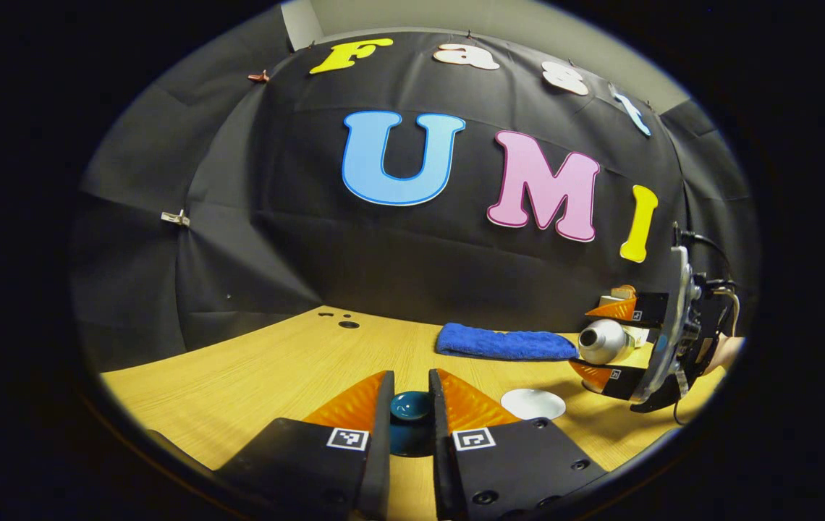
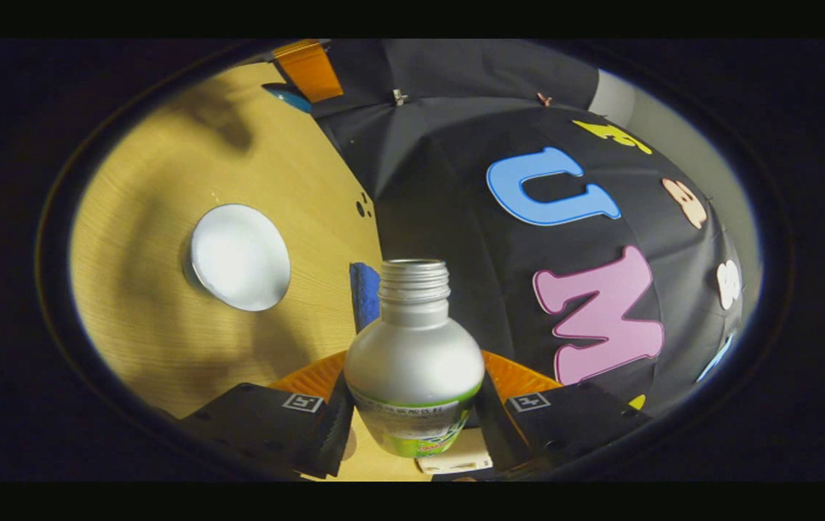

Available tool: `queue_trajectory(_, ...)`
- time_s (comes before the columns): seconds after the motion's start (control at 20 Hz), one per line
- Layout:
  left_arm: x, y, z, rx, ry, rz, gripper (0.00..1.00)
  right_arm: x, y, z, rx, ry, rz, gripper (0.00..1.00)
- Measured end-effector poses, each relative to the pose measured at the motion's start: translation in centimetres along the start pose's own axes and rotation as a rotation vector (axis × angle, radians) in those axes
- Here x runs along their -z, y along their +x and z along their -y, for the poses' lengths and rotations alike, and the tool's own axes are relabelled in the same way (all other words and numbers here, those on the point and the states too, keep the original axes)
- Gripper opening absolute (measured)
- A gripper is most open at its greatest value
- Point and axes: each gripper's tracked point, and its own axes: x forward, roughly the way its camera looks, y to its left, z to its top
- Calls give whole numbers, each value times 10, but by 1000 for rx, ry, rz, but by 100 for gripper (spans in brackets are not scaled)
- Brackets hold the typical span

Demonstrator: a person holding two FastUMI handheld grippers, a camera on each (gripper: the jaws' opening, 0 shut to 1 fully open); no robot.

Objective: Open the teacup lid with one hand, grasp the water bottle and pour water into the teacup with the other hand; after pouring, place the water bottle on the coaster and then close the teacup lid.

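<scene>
Right gripper view showed the right gripper clamped on the capless silver metal water bottle, tipped sideways for pouring, while the left gripper pinched the dark teal teacup lid clear.

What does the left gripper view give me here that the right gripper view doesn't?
Left gripper view: the left gripper closed on a dark teal lid knob. Right gripper view: the bottle's open threaded mouth and label up close, right gripper clamped on its body. Both: bottle, white coaster, blue towel, wooden table.
</scene>
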Motion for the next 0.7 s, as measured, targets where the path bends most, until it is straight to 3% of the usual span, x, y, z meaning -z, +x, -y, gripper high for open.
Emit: queue_trajectory(0.7,6,-1,-15,1,-29,-8,31,-14,21,-38,-63,-194,46,77)
